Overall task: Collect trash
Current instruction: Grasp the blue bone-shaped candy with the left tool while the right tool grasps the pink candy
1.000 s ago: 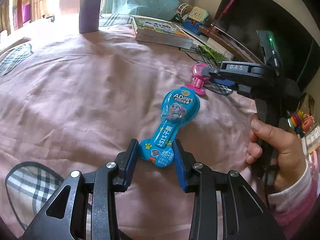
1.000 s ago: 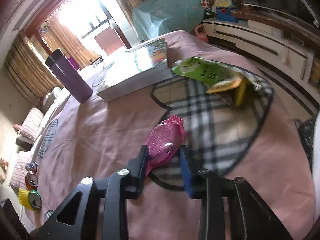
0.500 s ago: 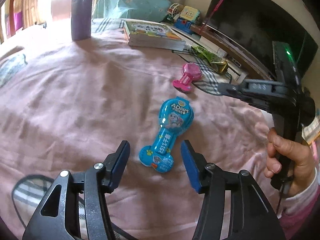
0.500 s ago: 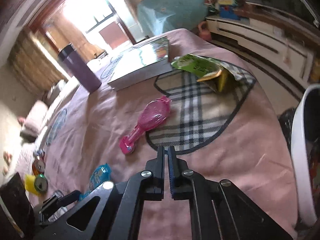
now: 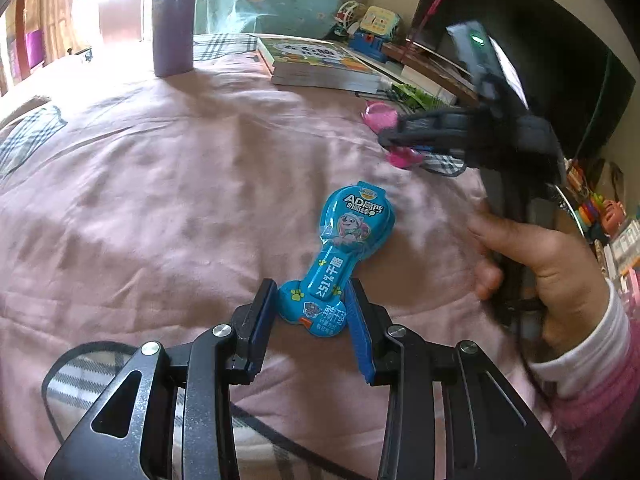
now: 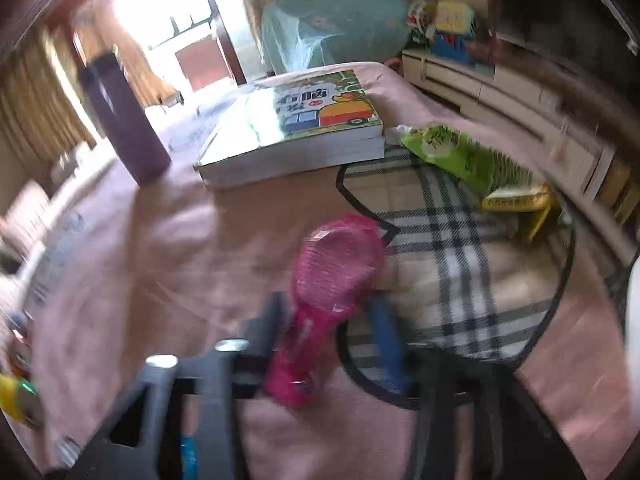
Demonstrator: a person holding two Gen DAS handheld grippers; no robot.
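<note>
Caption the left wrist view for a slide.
Left tool closing on a blue bone-shaped snack wrapper lying on the pink bedspread.

You are in a home living room: a pink cloth (image 5: 160, 184) covers the table, children's books (image 6: 296, 132) and toys (image 5: 376, 26) lie about, curtains (image 6: 36, 108) frame a bright window.

My left claw (image 5: 311, 307), wide half second ago, closing again, pads against blue wrapper (image 5: 340, 256) base. My right claw (image 6: 326, 336), then shut and clear of pink wrapper (image 6: 324, 300), now opening astride its handle at 12 o'clock.
</note>
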